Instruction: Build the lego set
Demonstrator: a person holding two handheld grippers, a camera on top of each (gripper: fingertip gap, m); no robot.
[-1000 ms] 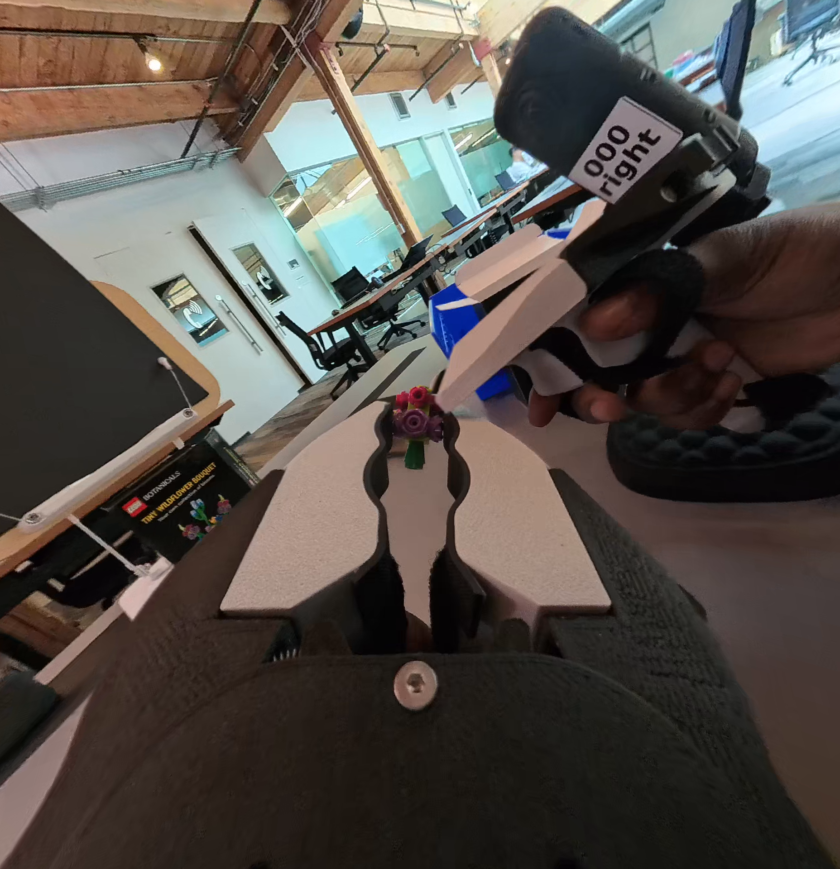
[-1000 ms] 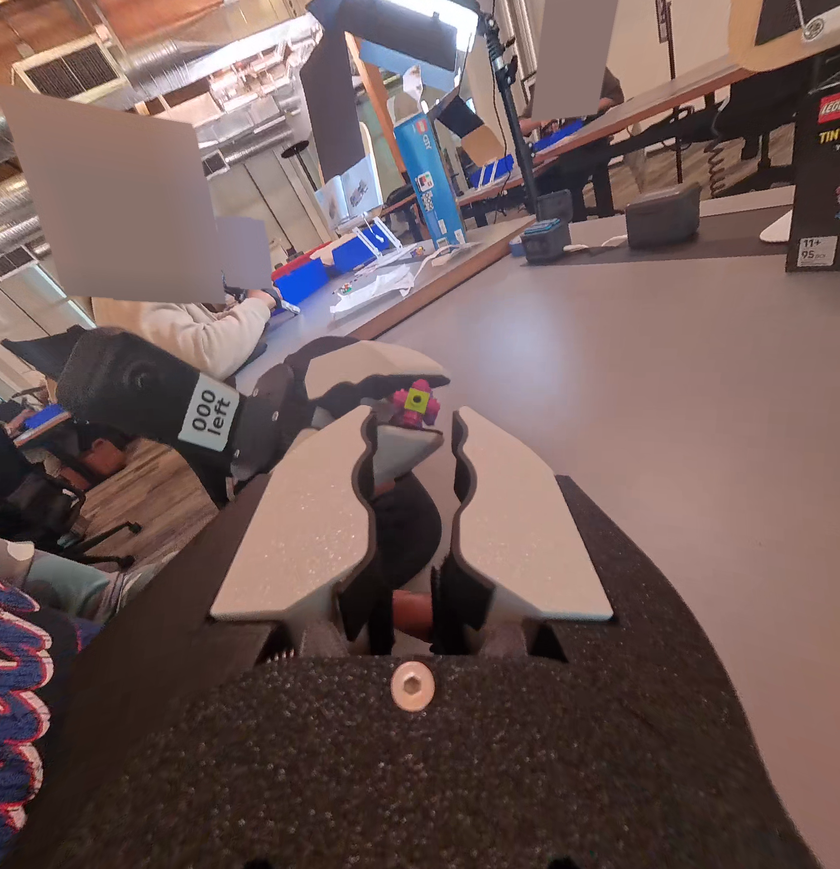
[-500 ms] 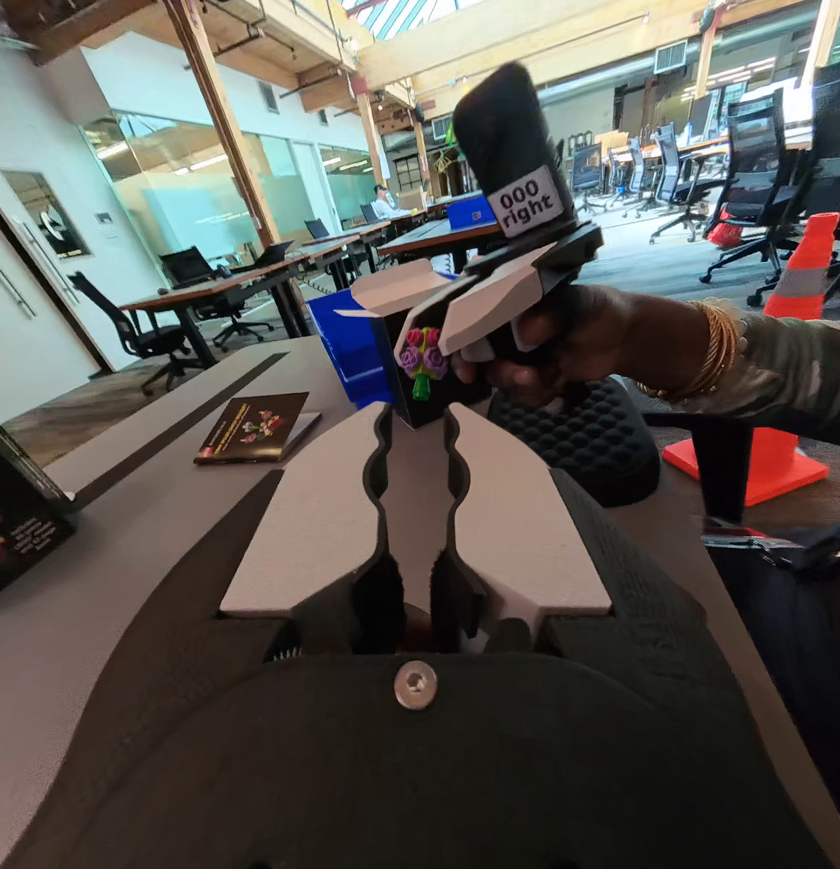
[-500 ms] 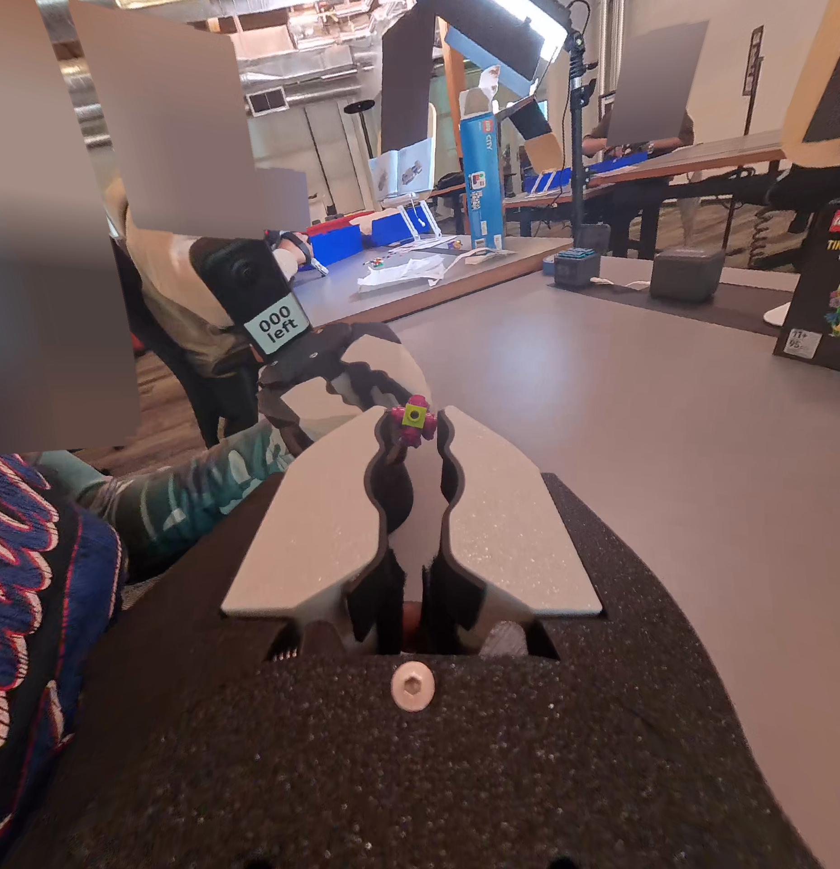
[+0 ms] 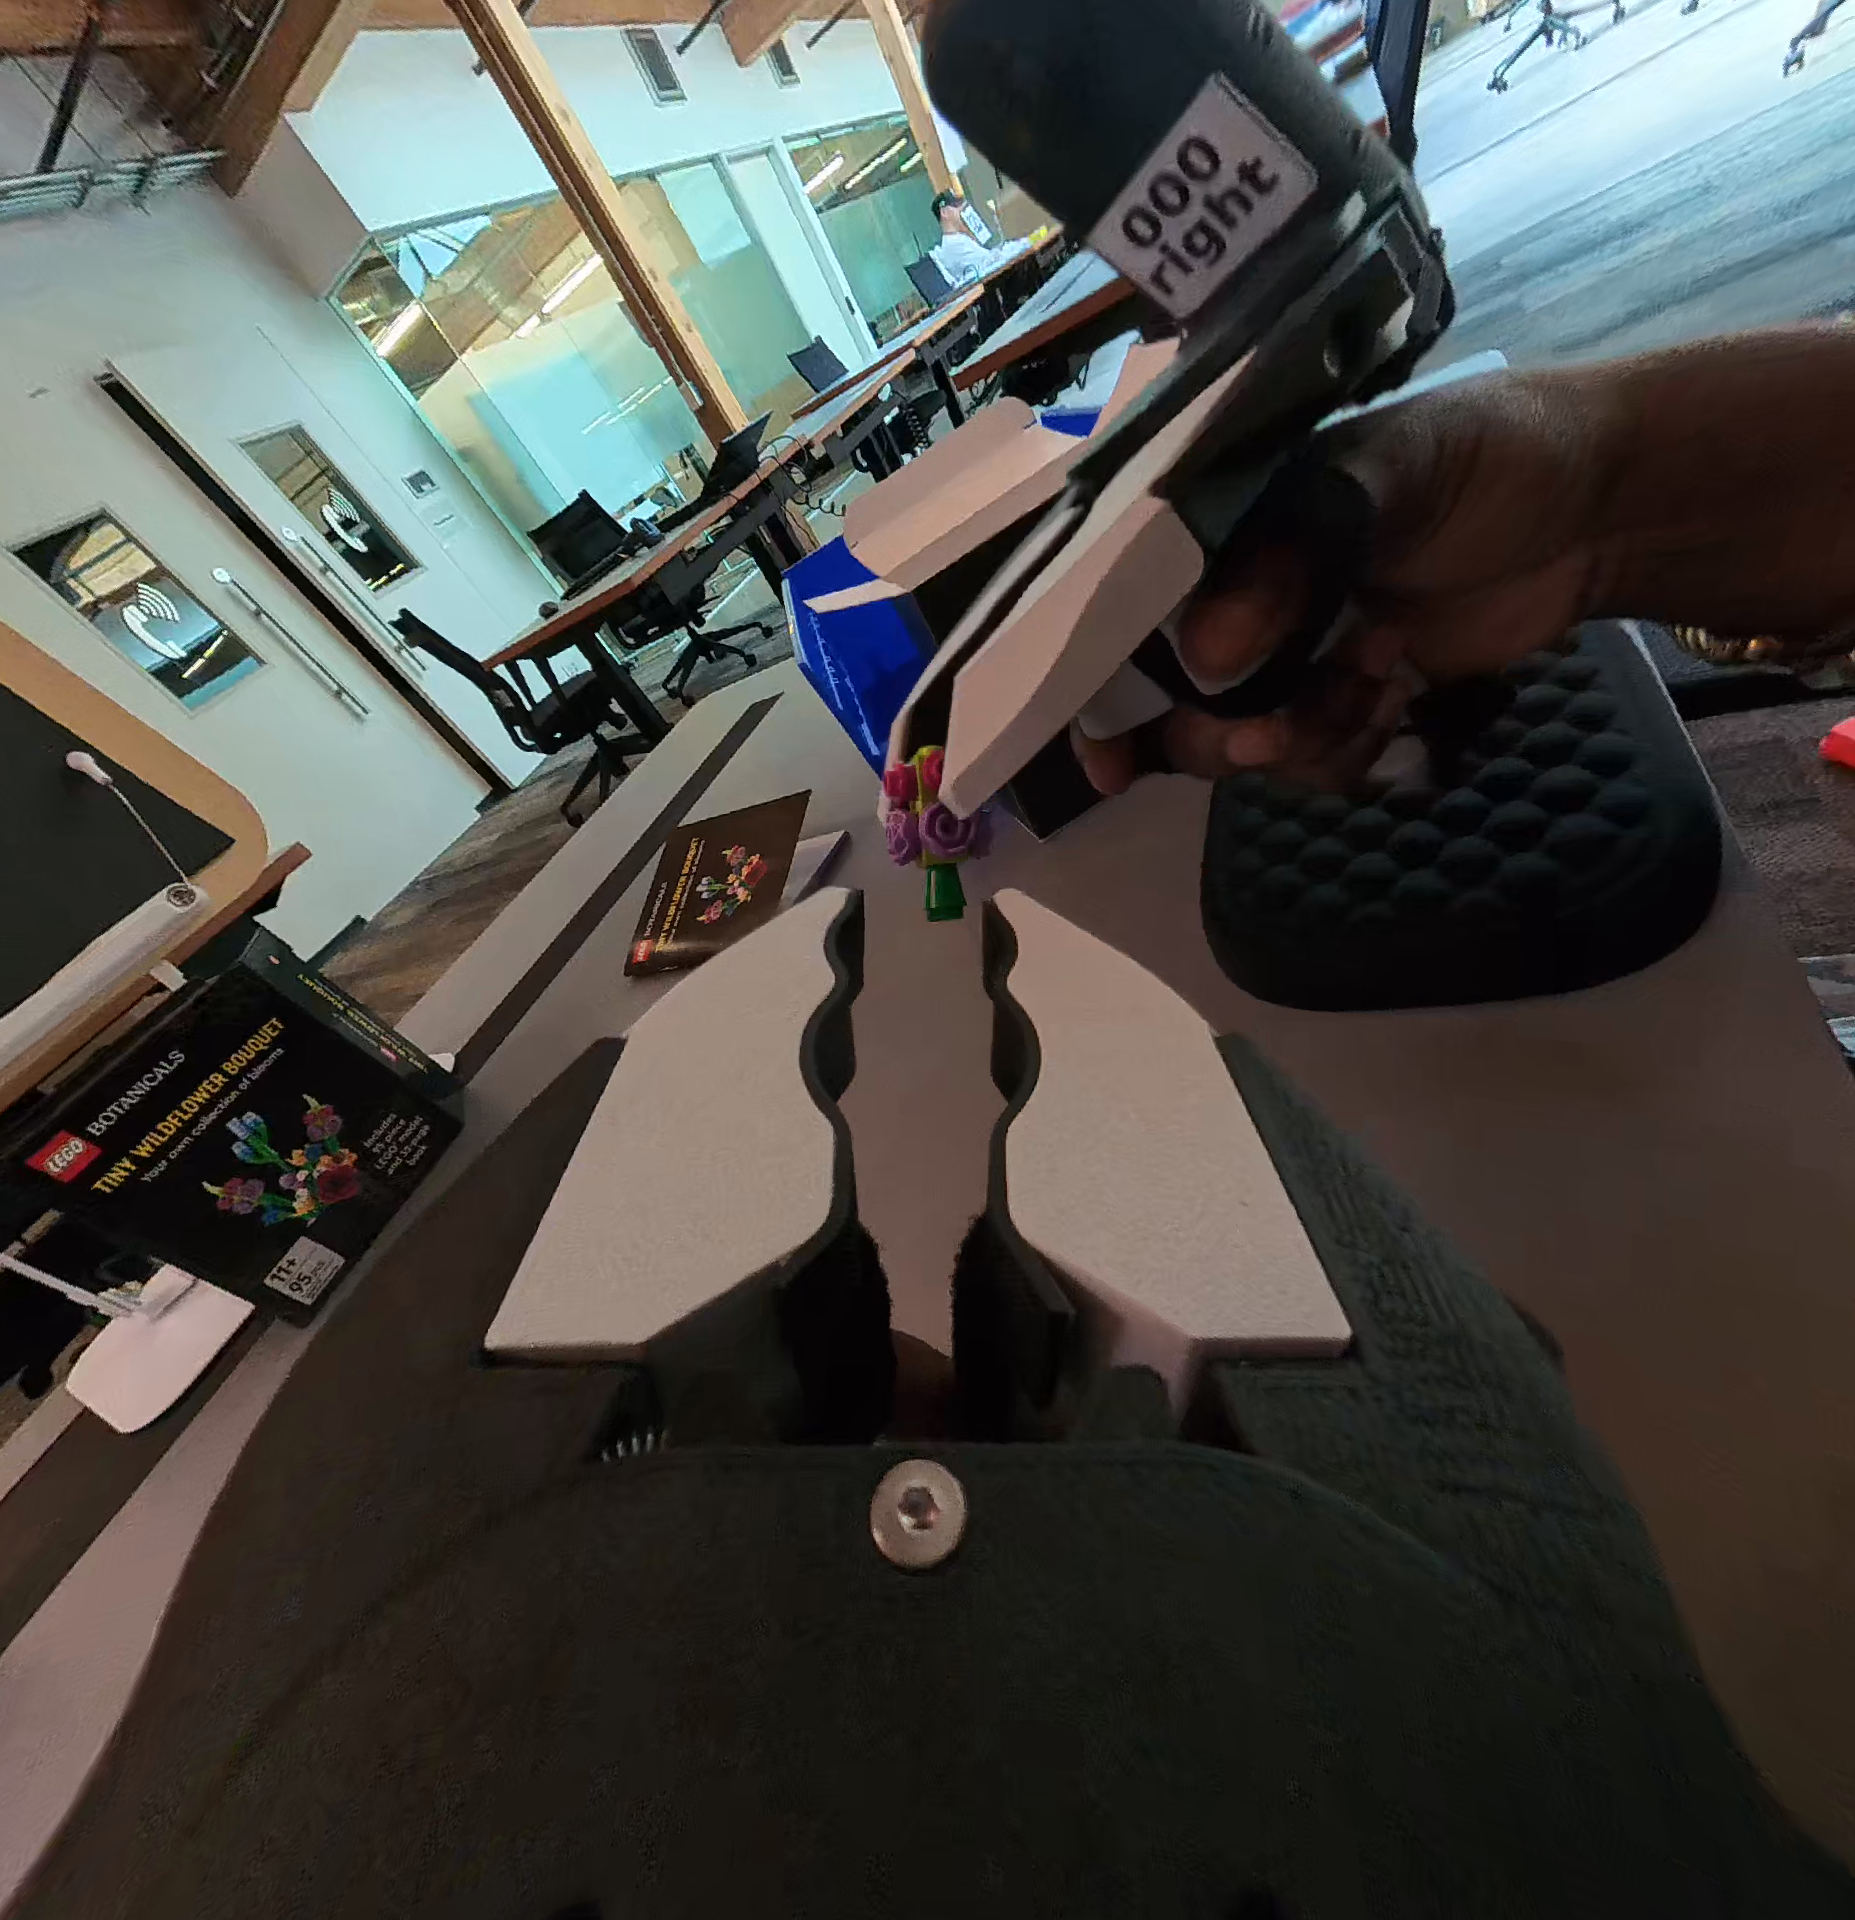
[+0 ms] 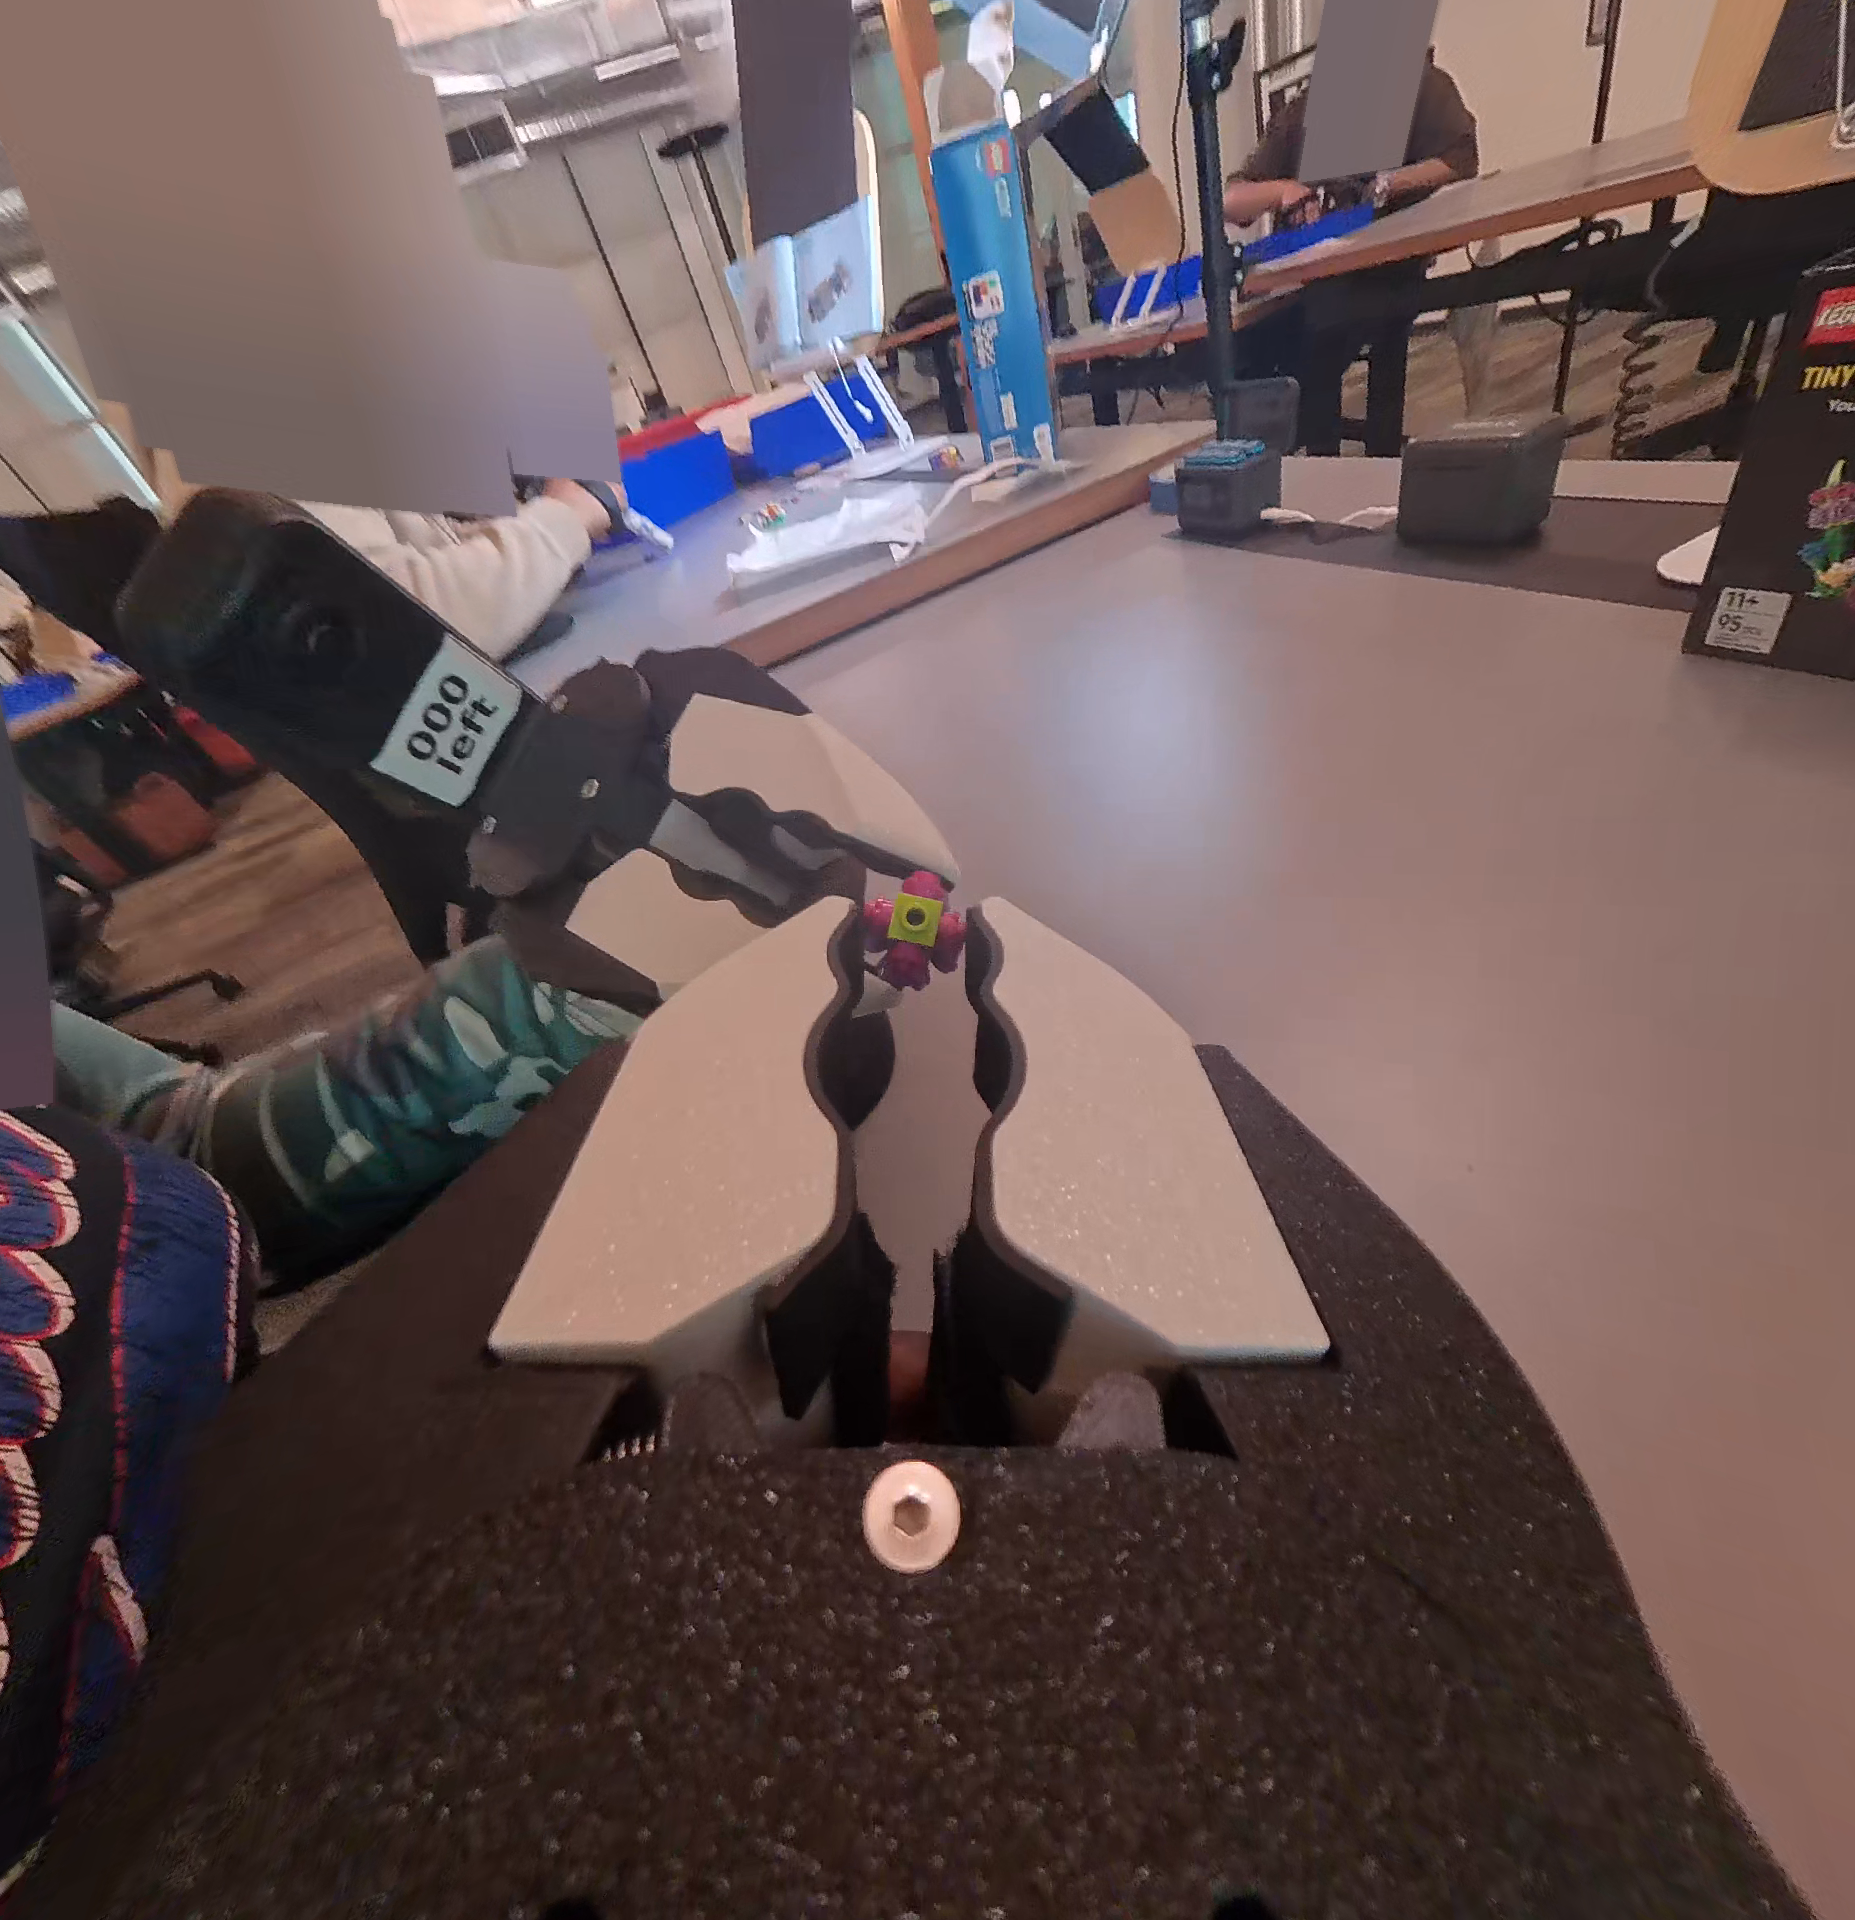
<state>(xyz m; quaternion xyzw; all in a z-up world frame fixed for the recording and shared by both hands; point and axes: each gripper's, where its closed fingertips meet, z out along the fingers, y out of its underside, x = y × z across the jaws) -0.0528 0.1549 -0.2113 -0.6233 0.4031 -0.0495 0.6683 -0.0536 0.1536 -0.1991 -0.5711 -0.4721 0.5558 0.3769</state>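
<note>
Gripping flower cluster (image 6: 915, 928) in right gripper (image 6: 907, 935), green stem (image 5: 942, 896) pointing down. Left gripper (image 5: 918, 914) parted, empty, just below stem tip.

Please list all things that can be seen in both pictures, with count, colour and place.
Lego flower cluster: one, magenta and purple blooms, green stem; in the right gripper's tips.
Set box: one, black; left on the table.
Instruction booklet: one, black; flat, beyond the left gripper.
Bin: one, blue; far end.
Cushion: one, black, dimpled; right side.
Table: one, grey.
Left hand-held gripper: one, grey fingers; open, empty.
Right hand-held gripper: one; shut on the cluster.
Hand: one; holds the right gripper.
</note>
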